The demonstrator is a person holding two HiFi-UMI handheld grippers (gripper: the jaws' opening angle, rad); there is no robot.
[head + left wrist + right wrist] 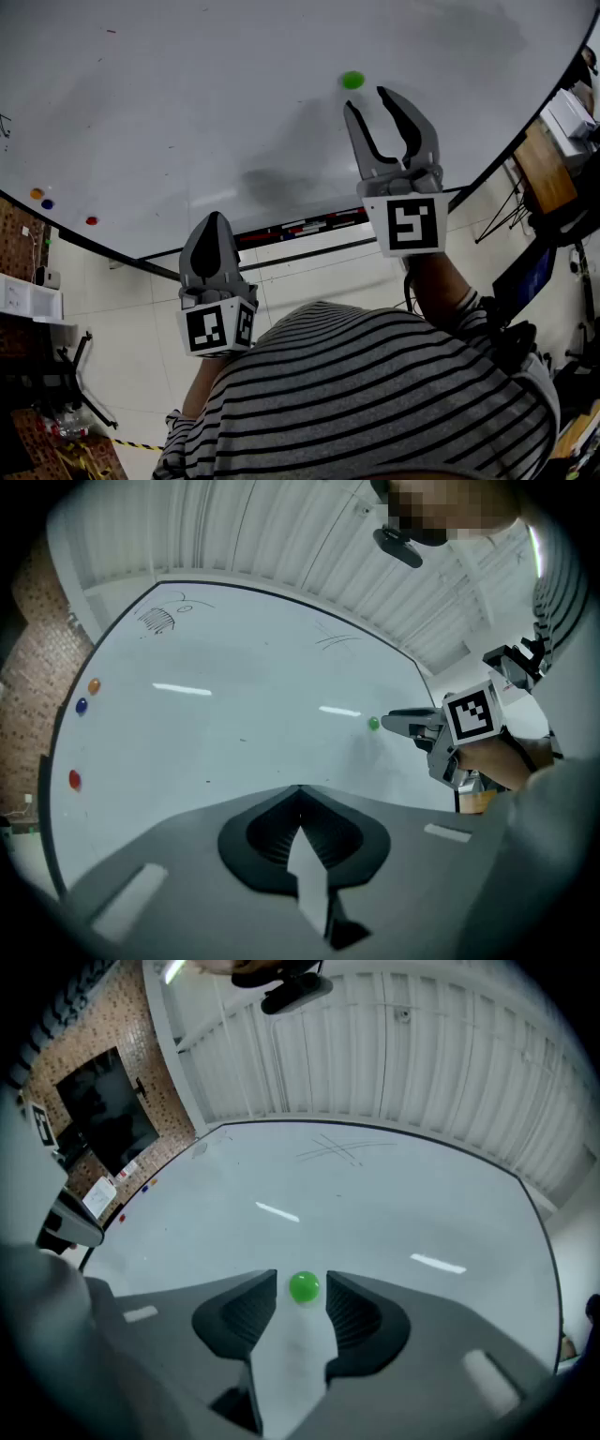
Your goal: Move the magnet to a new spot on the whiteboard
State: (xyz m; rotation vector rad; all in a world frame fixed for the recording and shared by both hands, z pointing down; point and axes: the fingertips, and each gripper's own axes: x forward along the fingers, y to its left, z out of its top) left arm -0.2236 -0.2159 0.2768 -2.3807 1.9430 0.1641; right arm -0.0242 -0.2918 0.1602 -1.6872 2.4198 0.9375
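Right gripper (367, 101): fingers wide, green magnet (352, 81) between their tips at 12 o'clock, untouched, on the whiteboard (187, 112). Left gripper (214, 220): fingers together, empty (scribble (4, 125) at 9 o'clock cut off).

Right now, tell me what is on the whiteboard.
Green magnet just ahead of the open right gripper; orange magnet, blue magnet, red magnet near the left edge. The gripper covers part.

Tiled floor (122, 323), brick wall (14, 246), striped shirt (375, 394)

Pale tiled floor (112, 347) — brick wall (33, 658)
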